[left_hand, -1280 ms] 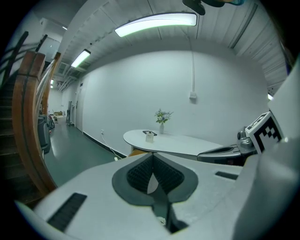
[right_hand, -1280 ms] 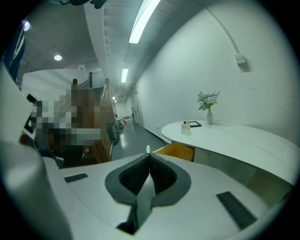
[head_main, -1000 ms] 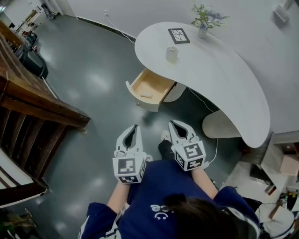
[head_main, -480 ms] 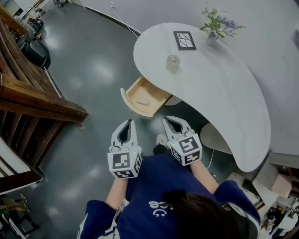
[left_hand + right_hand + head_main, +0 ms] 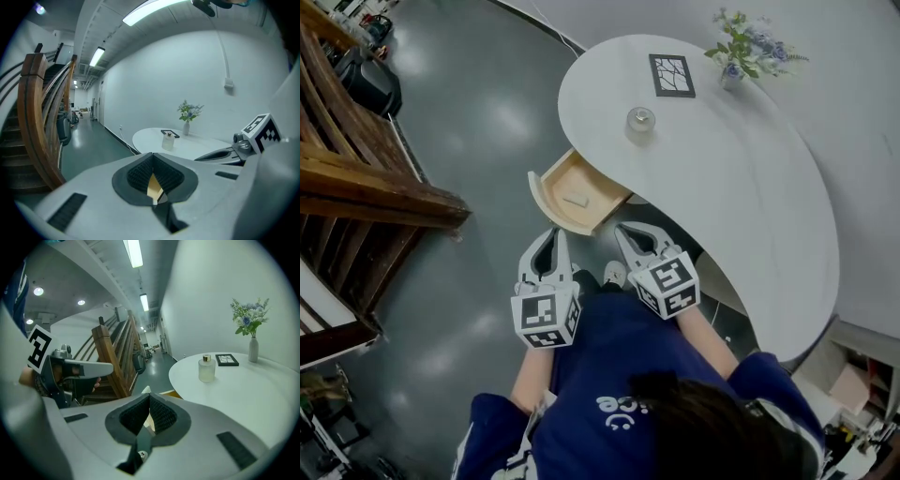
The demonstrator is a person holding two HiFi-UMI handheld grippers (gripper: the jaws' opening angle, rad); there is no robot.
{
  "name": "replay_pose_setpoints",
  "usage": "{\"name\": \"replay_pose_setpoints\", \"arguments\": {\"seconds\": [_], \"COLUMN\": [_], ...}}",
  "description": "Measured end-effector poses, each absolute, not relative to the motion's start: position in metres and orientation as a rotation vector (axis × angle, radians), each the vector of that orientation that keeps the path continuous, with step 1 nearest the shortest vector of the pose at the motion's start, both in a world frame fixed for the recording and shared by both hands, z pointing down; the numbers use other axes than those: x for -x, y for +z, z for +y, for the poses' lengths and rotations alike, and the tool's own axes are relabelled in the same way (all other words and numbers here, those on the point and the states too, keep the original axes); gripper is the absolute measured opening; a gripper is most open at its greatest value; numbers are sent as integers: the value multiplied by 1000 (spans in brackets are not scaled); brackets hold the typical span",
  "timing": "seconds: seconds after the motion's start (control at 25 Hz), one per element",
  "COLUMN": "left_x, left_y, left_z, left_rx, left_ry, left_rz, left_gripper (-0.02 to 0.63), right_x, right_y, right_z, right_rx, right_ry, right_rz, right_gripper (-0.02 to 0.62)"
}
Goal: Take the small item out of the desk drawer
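The wooden desk drawer (image 5: 551,195) stands pulled open under the left end of the white curved desk (image 5: 741,178). A small white item (image 5: 576,199) lies flat on the drawer's floor. My left gripper (image 5: 554,235) hangs just in front of the drawer's near corner, jaws closed tip to tip and empty. The right gripper (image 5: 622,231) is beside it, close to the drawer's right side, also shut and empty. In the left gripper view, the left gripper (image 5: 152,155) shows a sliver of the drawer's wood through its jaws. In the right gripper view, the right gripper (image 5: 149,395) hides the item.
On the desk stand a frosted jar (image 5: 639,119), a black picture frame (image 5: 671,75) and a vase of flowers (image 5: 738,52). A wooden staircase (image 5: 366,178) rises at the left. A person's shoe (image 5: 614,274) rests on the grey floor (image 5: 478,122) between the grippers.
Both grippers have moved forward toward the open drawer, side by side, and now sit right at its front. Their jaws stayed closed.
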State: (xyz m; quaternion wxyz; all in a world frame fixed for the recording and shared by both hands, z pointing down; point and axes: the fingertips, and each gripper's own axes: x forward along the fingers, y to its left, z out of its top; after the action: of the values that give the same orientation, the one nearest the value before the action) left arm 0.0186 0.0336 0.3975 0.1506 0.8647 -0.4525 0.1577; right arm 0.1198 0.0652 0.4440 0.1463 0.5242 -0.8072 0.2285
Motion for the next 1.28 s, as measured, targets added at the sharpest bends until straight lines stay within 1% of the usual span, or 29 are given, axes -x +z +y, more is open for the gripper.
{"name": "replay_pose_setpoints", "arguments": {"seconds": [0.56, 0.76, 1.16, 1.28], "left_x": [-22, -20, -5, -1], "left_y": [408, 409, 423, 432], "left_z": [-4, -31, -92, -108], "left_rx": [-2464, -2478, -2491, -2483], "left_ry": [488, 505, 537, 546], "left_rz": [-1319, -1285, -1201, -1163], "left_gripper": [5, 5, 5, 5], "right_x": [-128, -114, -83, -77], "right_y": [455, 454, 481, 492], "right_z": [31, 4, -44, -60], "right_rx": [-1450, -1383, -1279, -1279], "right_ry": [665, 661, 756, 786], "right_rz": [-2277, -2262, -2168, -2131], "right_gripper": [8, 8, 9, 25]}}
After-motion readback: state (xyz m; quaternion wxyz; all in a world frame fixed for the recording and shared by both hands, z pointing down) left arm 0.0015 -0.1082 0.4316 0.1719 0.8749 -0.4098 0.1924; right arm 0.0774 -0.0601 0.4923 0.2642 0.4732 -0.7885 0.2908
